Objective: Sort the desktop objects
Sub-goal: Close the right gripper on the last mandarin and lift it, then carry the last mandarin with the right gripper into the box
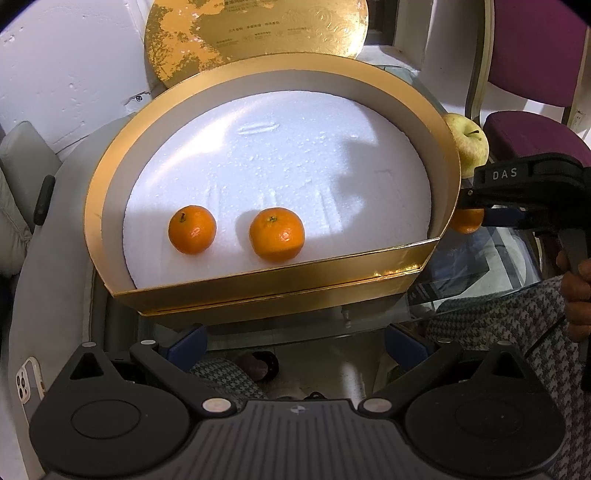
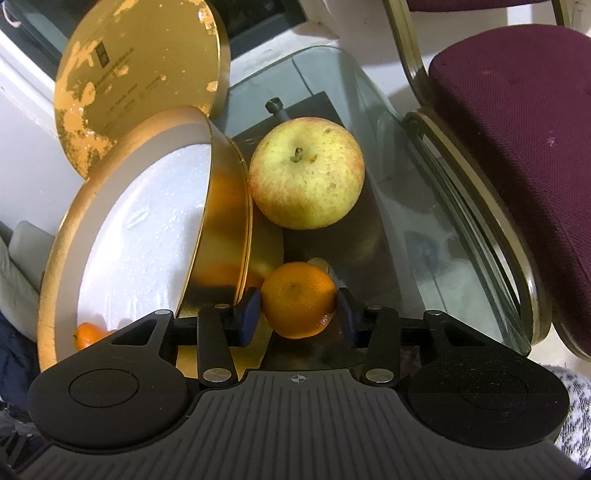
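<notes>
A gold half-round box (image 1: 369, 266) with a white foam floor holds two tangerines, one on the left (image 1: 192, 229) and one nearer the middle (image 1: 277, 234). My left gripper (image 1: 295, 341) hangs open in front of the box, nothing between its blue pads. My right gripper (image 2: 298, 312) is shut on a third tangerine (image 2: 298, 299) on the glass just right of the box (image 2: 225, 221); that fruit (image 1: 468, 220) also peeks out beside the box in the left wrist view. A yellow-green apple (image 2: 306, 173) lies just beyond it, apart from the gripper.
The gold lid (image 1: 258, 33) leans against the white wall behind the box. The glass tabletop (image 2: 436, 236) ends close to a maroon chair (image 2: 517, 147) on the right. A phone (image 1: 27, 380) lies at the far left. A hand (image 1: 576, 295) holds the right gripper's handle.
</notes>
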Action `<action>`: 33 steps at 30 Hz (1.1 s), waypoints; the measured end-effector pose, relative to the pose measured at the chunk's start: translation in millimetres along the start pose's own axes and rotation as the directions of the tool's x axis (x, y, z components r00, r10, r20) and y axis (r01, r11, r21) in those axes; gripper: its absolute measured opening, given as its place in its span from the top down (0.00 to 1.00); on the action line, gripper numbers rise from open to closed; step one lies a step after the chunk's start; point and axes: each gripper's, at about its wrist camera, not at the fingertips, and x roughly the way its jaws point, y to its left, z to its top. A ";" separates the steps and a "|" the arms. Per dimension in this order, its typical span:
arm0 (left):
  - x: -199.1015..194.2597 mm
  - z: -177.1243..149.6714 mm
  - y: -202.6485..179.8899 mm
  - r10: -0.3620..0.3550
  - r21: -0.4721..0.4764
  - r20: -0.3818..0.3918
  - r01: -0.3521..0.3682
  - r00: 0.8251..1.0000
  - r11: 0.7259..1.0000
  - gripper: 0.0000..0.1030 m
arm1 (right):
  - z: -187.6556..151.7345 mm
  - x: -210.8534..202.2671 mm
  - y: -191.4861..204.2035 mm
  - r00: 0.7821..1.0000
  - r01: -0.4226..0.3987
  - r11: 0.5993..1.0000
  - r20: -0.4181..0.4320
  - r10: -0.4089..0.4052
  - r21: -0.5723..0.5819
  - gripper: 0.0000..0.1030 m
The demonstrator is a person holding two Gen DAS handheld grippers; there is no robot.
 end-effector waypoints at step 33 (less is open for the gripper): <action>-36.9 -7.8 74.0 -0.018 -0.176 0.138 0.043 0.990 0.983 0.01 | -10.7 -112.7 95.0 0.986 0.040 0.986 0.167 -0.013 -0.162 0.57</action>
